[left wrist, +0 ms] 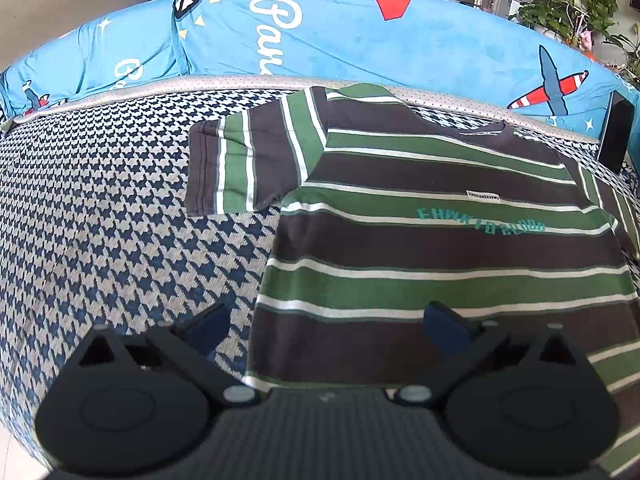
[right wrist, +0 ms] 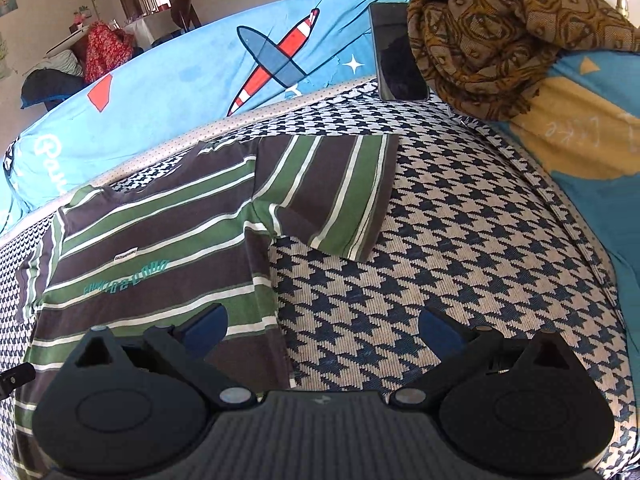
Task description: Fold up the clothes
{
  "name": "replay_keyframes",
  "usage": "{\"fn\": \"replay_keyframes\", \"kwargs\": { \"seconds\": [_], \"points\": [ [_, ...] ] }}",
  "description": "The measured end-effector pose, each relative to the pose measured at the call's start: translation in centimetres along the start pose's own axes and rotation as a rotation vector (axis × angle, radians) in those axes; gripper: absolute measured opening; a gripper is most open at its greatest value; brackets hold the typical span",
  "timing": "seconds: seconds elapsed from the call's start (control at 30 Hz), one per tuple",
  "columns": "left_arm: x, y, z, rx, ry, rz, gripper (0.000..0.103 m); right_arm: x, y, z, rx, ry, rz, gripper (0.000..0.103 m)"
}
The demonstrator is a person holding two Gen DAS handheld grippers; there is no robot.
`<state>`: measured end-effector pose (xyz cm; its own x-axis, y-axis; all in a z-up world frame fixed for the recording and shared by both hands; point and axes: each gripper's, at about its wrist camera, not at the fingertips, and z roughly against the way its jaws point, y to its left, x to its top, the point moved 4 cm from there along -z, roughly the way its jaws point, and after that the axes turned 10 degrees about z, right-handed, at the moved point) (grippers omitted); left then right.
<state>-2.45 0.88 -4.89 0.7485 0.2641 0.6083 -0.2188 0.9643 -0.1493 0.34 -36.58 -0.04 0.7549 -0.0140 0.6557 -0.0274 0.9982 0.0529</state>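
Across houndstooth sofa seat (left wrist: 100, 208), striped T-shirt (left wrist: 420, 248) lies flat, both sleeves spread, no fold made yet. My left tongs (left wrist: 326, 330) spread wide at hem's 9 o'clock corner; right tongs (right wrist: 322, 330) released, empty, at 3 o'clock edge. All folding left.

The left gripper (left wrist: 327, 326) has its two blue-padded fingers spread wide apart, and nothing is between them. The right gripper (right wrist: 323, 326) is in the same pose, fingers wide apart and holding nothing.

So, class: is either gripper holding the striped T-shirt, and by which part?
Nothing is held. The left gripper and right gripper are both open above the flat T-shirt.
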Motion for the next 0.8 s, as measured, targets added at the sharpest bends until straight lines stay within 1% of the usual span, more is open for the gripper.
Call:
{"fn": "replay_keyframes", "kwargs": {
  "seconds": [0.07,0.13,0.17,0.3,0.37,0.47,0.53,0.63,0.8],
  "points": [
    [0.2,-0.2,-0.2,0.001,-0.005,-0.004,0.103,0.2,-0.4,-0.1,-0.006,-0.011,-0.005,0.094],
    [0.4,-0.3,-0.4,-0.009,-0.001,0.009,0.103,0.3,-0.9,-0.2,-0.019,-0.018,-0.016,0.092],
    [0.5,-0.4,-0.5,-0.017,0.006,0.017,0.103,0.3,-1.2,-0.2,-0.024,-0.019,-0.024,0.088],
    [0.6,-0.9,-0.8,-0.040,0.021,0.026,0.103,0.4,-2.8,-0.9,-0.021,-0.008,-0.093,0.077],
    [0.7,-1.2,-0.8,-0.049,0.025,0.023,0.103,0.5,-3.7,-1.3,-0.018,-0.007,-0.133,0.065],
    [0.8,-1.7,-0.9,-0.050,0.015,-0.001,0.103,0.8,-5.0,-1.8,-0.020,-0.015,-0.186,0.057],
    [1.0,-1.9,-0.9,-0.037,-0.001,-0.032,0.103,1.1,-5.8,-2.1,-0.015,-0.027,-0.218,0.055],
    [1.1,-2.1,-0.9,-0.024,-0.012,-0.063,0.103,1.6,-6.8,-2.7,0.002,-0.053,-0.272,0.054],
    [1.4,-2.0,-0.9,-0.043,0.001,-0.042,0.103,2.5,-7.9,-4.2,0.048,-0.078,-0.376,0.054]
  ]
}}
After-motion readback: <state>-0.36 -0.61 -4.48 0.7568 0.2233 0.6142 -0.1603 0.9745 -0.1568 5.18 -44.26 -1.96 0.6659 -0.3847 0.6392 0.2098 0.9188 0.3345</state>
